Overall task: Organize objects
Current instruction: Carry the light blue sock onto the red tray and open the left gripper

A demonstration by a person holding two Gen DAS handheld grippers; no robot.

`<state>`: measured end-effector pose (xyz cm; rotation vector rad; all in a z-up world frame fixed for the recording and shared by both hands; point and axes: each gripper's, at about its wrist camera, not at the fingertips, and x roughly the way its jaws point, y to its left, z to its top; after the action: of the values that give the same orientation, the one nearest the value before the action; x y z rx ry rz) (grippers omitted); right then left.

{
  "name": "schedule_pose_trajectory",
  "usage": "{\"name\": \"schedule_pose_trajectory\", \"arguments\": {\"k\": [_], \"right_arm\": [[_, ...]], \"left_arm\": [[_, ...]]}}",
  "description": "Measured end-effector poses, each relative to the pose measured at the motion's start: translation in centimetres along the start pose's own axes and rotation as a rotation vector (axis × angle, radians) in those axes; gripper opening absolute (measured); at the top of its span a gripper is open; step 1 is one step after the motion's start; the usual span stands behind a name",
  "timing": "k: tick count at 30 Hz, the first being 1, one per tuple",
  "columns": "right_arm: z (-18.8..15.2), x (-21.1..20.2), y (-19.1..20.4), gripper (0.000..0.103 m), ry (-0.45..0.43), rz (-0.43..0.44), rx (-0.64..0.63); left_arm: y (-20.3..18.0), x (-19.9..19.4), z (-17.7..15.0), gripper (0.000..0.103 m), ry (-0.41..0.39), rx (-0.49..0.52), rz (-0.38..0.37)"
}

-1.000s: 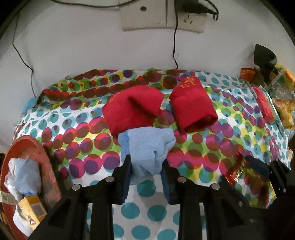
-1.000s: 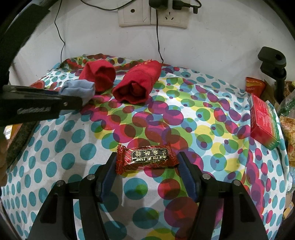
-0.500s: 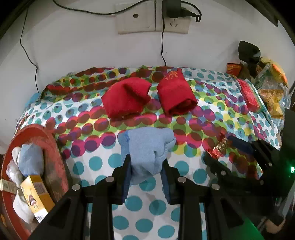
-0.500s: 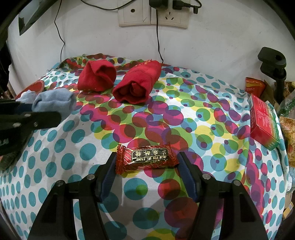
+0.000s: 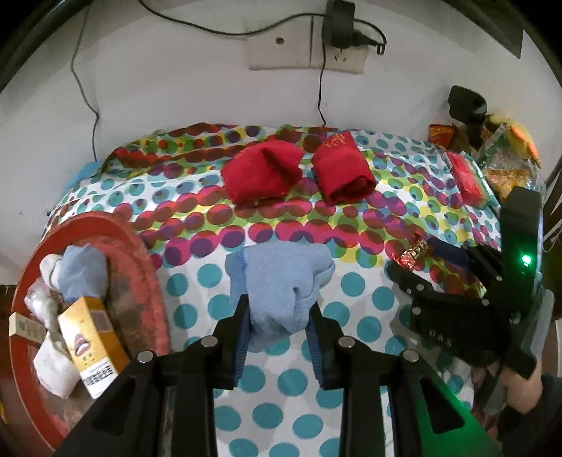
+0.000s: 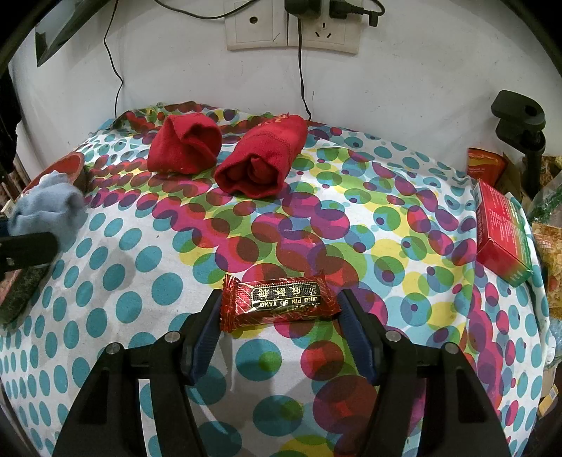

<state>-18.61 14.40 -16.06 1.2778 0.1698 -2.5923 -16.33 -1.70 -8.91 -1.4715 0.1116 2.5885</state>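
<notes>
My left gripper (image 5: 279, 313) is shut on a light blue sock bundle (image 5: 279, 281) and holds it above the dotted tablecloth; the bundle also shows in the right wrist view (image 6: 45, 211). My right gripper (image 6: 279, 309) is shut on a red candy bar (image 6: 281, 302) with gold lettering, held just above the cloth; it shows in the left wrist view too (image 5: 414, 251). Two red rolled socks (image 5: 263, 174) (image 5: 342, 172) lie side by side at the far side of the table. A red round tray (image 5: 140, 267) at the left holds another blue sock (image 5: 82, 274).
The tray also holds a yellow box (image 5: 93, 346) and white items (image 5: 52, 365). A red box (image 6: 502, 232) and snack bags (image 5: 505, 168) lie at the right edge. A black clamp stand (image 6: 520, 123) stands at the back right. Wall sockets with cables (image 6: 298, 28) are behind.
My left gripper has pulled back and to the left with the blue sock, away from the red socks and nearer the red tray. The right gripper with the candy bar has stayed put.
</notes>
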Motion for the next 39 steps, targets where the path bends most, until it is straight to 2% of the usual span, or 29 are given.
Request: {"name": "schedule_pose_trajectory", "arguments": {"k": [10, 21, 39], "right_arm": [[0.0, 0.0, 0.0, 0.063, 0.0, 0.0, 0.0], [0.0, 0.0, -0.1, 0.063, 0.0, -0.001, 0.0], [0.0, 0.0, 0.0, 0.063, 0.0, -0.002, -0.001]], "left_arm": [[4.7, -3.3, -1.9, 0.03, -0.019, -0.078, 0.034], [10.3, -6.7, -4.3, 0.03, -0.041, -0.173, 0.104], [18.6, -6.7, -9.1, 0.03, 0.012, -0.313, 0.214]]}}
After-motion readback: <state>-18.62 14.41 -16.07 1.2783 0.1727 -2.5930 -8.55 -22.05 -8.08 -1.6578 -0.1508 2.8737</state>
